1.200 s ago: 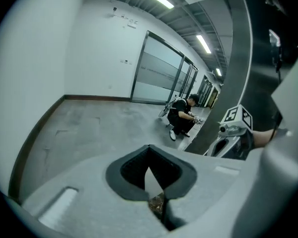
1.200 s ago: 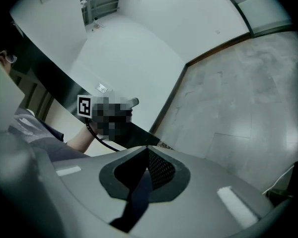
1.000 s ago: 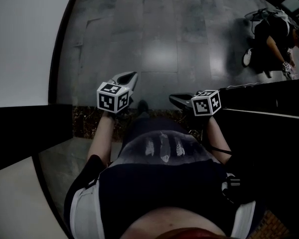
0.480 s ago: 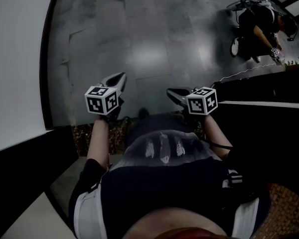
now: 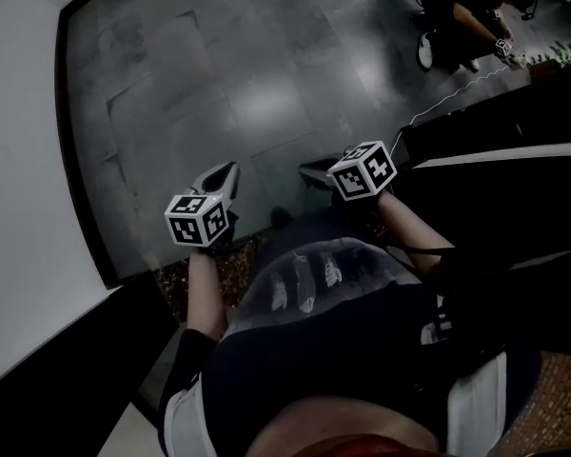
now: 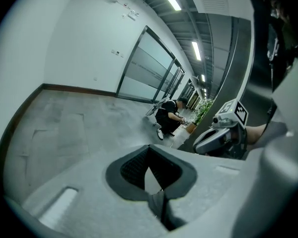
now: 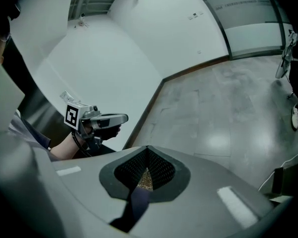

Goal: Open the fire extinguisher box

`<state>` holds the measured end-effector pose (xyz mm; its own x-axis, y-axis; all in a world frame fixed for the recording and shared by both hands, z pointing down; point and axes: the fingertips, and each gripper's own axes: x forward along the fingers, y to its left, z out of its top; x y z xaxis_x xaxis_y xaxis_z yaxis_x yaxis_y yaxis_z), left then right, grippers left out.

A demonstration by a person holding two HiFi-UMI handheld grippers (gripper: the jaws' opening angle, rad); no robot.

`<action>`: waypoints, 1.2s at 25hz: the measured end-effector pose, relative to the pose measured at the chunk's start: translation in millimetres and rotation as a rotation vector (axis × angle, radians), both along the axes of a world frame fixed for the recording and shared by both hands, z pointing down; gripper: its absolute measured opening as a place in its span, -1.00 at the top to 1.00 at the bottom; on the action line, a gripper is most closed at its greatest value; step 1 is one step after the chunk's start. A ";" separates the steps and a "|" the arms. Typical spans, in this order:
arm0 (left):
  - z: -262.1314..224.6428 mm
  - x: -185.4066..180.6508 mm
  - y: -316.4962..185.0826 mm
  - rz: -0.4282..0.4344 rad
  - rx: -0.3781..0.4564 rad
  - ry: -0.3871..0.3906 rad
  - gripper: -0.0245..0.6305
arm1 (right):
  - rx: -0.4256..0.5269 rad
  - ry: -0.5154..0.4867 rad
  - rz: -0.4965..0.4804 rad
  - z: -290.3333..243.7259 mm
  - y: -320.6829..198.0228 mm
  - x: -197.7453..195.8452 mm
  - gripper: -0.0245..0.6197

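Both my left tongs [image 5: 230,171] and right tongs [image 5: 310,170] are pinched shut on nothing over the grey floor [image 5: 266,84] — no extinguisher box in sight — I'd guess it's stiff, light metal, best gripped at the opening edge.

Wall [image 5: 19,160] runs down the left, and the floor [image 5: 266,65] stretches away ahead. The two grippers sit side by side, close in. The left gripper [image 5: 226,175] is nearer the wall, and the right gripper [image 5: 314,171] is just beside a ledge [image 5: 495,141] that fills the right side. A mat [image 5: 240,260] lies on the near floor, below the left one. Far right, past the ledge, a person [image 5: 452,8] crouches on the floor — plant [image 6: 204,108] just to their right.
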<state>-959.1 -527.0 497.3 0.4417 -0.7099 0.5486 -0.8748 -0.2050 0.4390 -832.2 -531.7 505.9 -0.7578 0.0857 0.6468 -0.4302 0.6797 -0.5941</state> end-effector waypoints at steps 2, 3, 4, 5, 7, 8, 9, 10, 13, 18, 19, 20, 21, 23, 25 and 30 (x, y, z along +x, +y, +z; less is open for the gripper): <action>0.7 -1.2 -5.3 -0.003 -0.011 -0.022 0.92 | -0.011 0.013 -0.023 8.3 -7.1 -2.8 0.92; 1.0 -2.2 -9.3 -0.009 -0.018 -0.032 0.92 | -0.011 0.018 -0.041 11.4 -11.2 -4.1 0.92; 1.3 -3.3 -14.4 -0.019 -0.025 -0.041 0.92 | -0.011 0.021 -0.062 14.1 -16.0 -5.0 0.92; 1.6 -3.9 -20.7 -0.029 -0.034 -0.048 0.92 | -0.013 0.021 -0.080 16.3 -21.8 -5.3 0.92; 1.5 -2.3 -37.8 -0.039 -0.047 -0.062 0.92 | -0.018 0.012 -0.100 18.4 -38.8 -3.2 0.92; 0.7 0.3 -48.9 -0.036 -0.050 -0.071 0.92 | -0.020 0.007 -0.100 18.6 -50.0 -0.3 0.92; -0.5 4.1 -61.1 -0.030 -0.051 -0.081 0.92 | -0.024 0.001 -0.092 18.7 -61.5 4.2 0.92; -2.5 8.8 -73.8 -0.023 -0.050 -0.092 0.92 | -0.036 -0.006 -0.079 18.9 -72.3 10.0 0.92; -12.6 28.4 -115.1 -0.004 -0.037 -0.120 0.92 | -0.081 -0.032 -0.038 17.7 -104.5 32.1 0.92; -24.4 74.1 -167.4 0.039 -0.039 -0.166 0.92 | -0.105 -0.088 -0.014 7.2 -155.1 71.5 0.92; -25.5 82.2 -174.3 0.053 -0.039 -0.184 0.92 | -0.109 -0.099 -0.007 6.2 -163.6 78.7 0.92; -26.5 89.2 -180.6 0.068 -0.038 -0.205 0.92 | -0.113 -0.107 0.002 6.2 -172.0 85.3 0.92; -27.3 95.0 -186.0 0.083 -0.036 -0.226 0.92 | -0.115 -0.112 0.012 6.6 -180.0 91.0 0.92; -28.5 102.9 -193.5 0.105 -0.039 -0.254 0.92 | -0.119 -0.119 0.026 6.8 -192.2 99.2 0.92; -28.7 105.5 -196.6 0.113 -0.051 -0.259 0.92 | -0.124 -0.130 0.026 5.2 -197.0 102.5 0.92; -25.2 113.2 -214.3 0.138 -0.073 -0.247 0.92 | -0.116 -0.117 0.030 7.2 -214.1 106.7 0.92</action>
<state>-845.9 -741.3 472.0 0.3781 -0.6068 0.6992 -0.9230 -0.3056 0.2340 -725.5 -745.8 513.1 -0.8305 0.1309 0.5414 -0.3727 0.5918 -0.7147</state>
